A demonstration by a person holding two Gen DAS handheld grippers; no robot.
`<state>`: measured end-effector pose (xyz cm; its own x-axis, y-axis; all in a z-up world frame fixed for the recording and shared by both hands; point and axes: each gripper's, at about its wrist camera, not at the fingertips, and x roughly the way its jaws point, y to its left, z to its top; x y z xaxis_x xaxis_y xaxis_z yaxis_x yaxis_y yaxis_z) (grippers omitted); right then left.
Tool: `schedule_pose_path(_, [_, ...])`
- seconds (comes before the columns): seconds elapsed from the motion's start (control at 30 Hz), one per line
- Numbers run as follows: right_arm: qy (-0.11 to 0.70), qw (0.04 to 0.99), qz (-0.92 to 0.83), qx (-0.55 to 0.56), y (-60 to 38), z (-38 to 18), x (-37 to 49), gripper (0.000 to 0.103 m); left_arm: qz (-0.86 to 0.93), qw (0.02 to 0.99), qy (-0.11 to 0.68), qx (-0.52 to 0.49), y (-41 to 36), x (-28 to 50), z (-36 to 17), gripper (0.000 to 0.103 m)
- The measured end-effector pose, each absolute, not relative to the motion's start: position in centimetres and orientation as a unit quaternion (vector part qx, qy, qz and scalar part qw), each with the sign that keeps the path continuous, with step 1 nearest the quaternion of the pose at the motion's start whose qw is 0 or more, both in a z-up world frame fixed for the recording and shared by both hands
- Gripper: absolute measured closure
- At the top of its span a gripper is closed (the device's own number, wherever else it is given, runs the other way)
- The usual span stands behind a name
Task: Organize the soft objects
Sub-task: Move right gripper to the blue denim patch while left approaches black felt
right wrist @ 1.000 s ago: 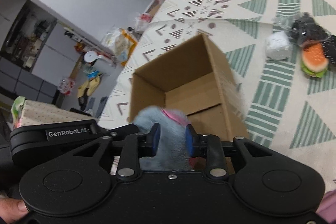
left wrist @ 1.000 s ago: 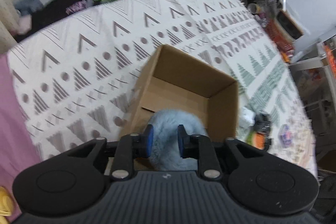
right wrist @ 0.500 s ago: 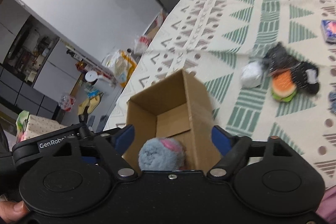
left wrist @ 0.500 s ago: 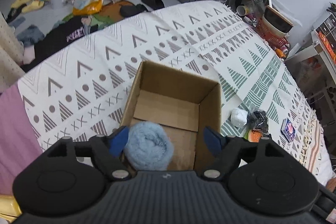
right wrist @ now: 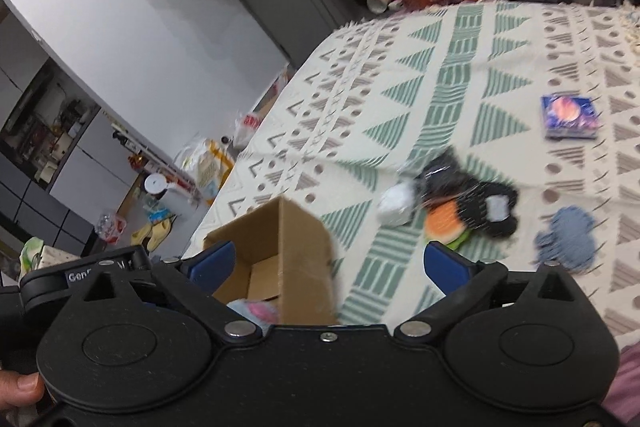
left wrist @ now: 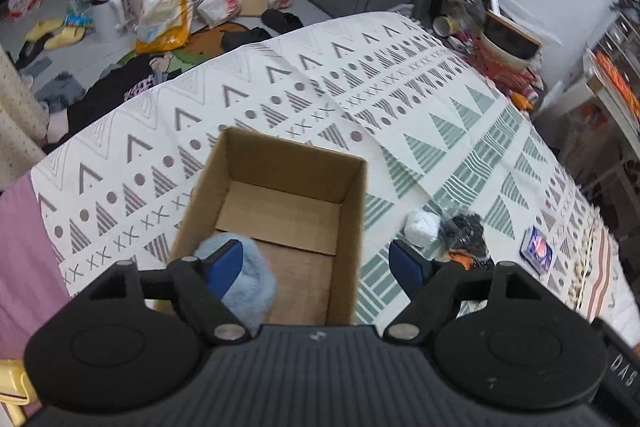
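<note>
Your biggest risk sits with the cardboard box [left wrist: 276, 223]: it rests on the soft patterned bedspread [left wrist: 420, 115] of the bed, light and nearly empty, so I judge a knock from either gripper on a wall could tip or slide it. Lift clear of the rim before you swing away.

Next comes the pile to the right of the box. In the right wrist view the white ball [right wrist: 394, 205], the black fuzzy piece [right wrist: 472, 195] and the orange and green plush [right wrist: 442, 225] lie touching one another, the black one partly over the orange. Close on that cluster carelessly and you may, I think, drag two at once or pinch only loose fluff that slips out. The blue fuzzy piece [right wrist: 568, 239] lies apart, nearer and further right, and looks the easier pick. The small printed packet [right wrist: 570, 117] lies far right, well apart; whether it is soft I cannot tell.

Your left gripper [left wrist: 316, 265] has its jaws spread wide and holds nothing. The pale blue plush [left wrist: 248, 275] lies inside the box in the near left corner, just behind the left finger, seemingly free of it. Your right gripper [right wrist: 330, 263] is also wide and empty, above the near right wall of the box; a bit of blue and pink plush shows below it.
</note>
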<state>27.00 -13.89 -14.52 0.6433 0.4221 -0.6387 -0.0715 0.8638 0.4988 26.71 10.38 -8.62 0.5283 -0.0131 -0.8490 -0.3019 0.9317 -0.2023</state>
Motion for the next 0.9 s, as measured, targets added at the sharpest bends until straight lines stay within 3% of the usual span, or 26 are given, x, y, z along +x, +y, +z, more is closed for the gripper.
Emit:
schedule_pose_path(0.8, [0.422,0.873,0.074,0.231,-28.4,-16.0,28.0,0.003,0.027,0.867,0.487,-0.104,-2.5,29.7,-9.3,0.024])
schedule_pose_path(0.9, [0.434,0.866,0.071,0.238,-29.6,-16.8,28.4,0.007,0.024,0.863,0.492,-0.113,-3.6,30.2,-9.8,0.024])
